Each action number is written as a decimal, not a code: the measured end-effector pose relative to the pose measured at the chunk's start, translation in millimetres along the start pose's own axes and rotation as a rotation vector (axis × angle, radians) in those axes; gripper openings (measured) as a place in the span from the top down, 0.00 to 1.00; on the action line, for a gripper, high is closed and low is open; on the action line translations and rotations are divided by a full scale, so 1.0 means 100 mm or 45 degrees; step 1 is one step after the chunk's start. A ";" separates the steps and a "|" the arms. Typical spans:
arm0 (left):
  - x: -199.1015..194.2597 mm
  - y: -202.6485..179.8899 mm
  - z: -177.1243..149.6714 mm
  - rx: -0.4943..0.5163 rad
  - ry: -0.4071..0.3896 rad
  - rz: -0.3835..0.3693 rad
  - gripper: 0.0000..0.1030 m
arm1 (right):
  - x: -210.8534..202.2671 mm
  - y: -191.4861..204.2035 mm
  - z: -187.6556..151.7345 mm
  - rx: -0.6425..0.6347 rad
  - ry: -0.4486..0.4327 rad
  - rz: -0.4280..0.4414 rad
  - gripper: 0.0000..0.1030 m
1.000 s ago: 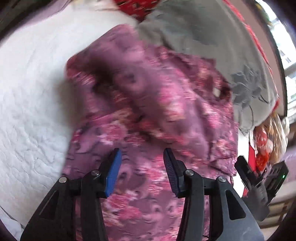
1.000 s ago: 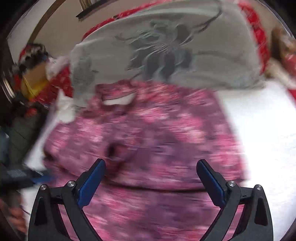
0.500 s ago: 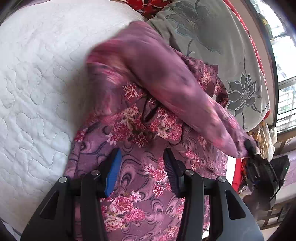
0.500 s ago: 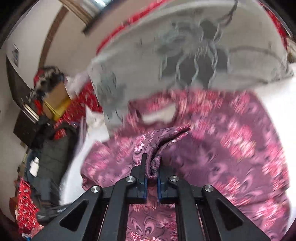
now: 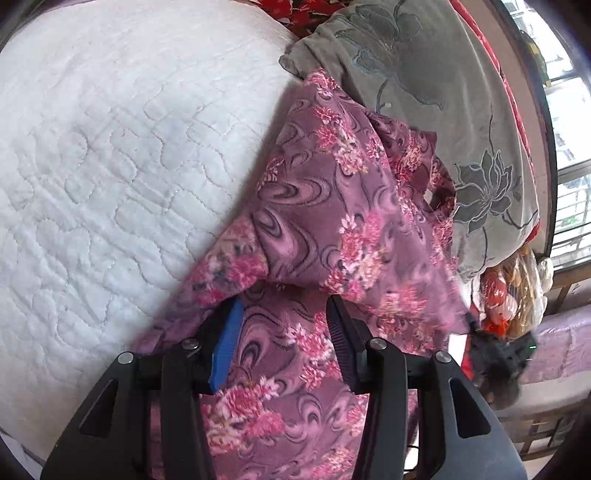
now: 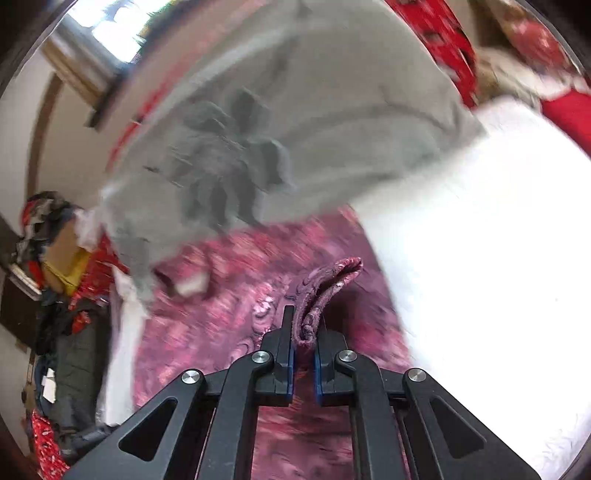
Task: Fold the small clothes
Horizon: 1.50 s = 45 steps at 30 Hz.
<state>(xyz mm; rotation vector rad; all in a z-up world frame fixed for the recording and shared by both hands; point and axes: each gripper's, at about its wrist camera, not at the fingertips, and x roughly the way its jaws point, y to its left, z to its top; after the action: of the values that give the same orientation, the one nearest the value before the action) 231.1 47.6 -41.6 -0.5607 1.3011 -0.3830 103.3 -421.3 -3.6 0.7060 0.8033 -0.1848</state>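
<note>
A purple garment with pink flowers point(image 5: 332, 221) lies on a white quilted bed point(image 5: 110, 166). Its upper part is pulled over into a raised fold. My left gripper point(image 5: 284, 343) is open and hovers just above the lower part of the garment, holding nothing. My right gripper point(image 6: 304, 332) is shut on a bunched edge of the garment point(image 6: 325, 284) and holds it lifted above the rest of the cloth point(image 6: 221, 317). The right gripper also shows in the left wrist view point(image 5: 498, 358), at the far right edge of the garment.
A grey pillow with a dark flower print point(image 5: 443, 110) lies at the garment's far edge; it also shows in the right wrist view point(image 6: 277, 147). Red bedding point(image 6: 443, 33) lies behind it. Clutter and bags point(image 6: 55, 295) stand beside the bed.
My right gripper closed on the garment's edge and has carried it across, so the fold has swung over the cloth. My left gripper has stayed open above the lower part.
</note>
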 end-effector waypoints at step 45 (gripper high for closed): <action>-0.17 -0.13 -1.37 0.308 0.288 0.248 0.47 | -0.83 -0.45 -1.27 -0.466 0.545 -0.118 0.65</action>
<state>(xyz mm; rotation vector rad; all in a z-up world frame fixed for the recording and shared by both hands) 95.2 22.7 -43.1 -0.1884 1.4869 -0.4433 -48.3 -382.7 -28.9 0.3622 1.2425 0.0348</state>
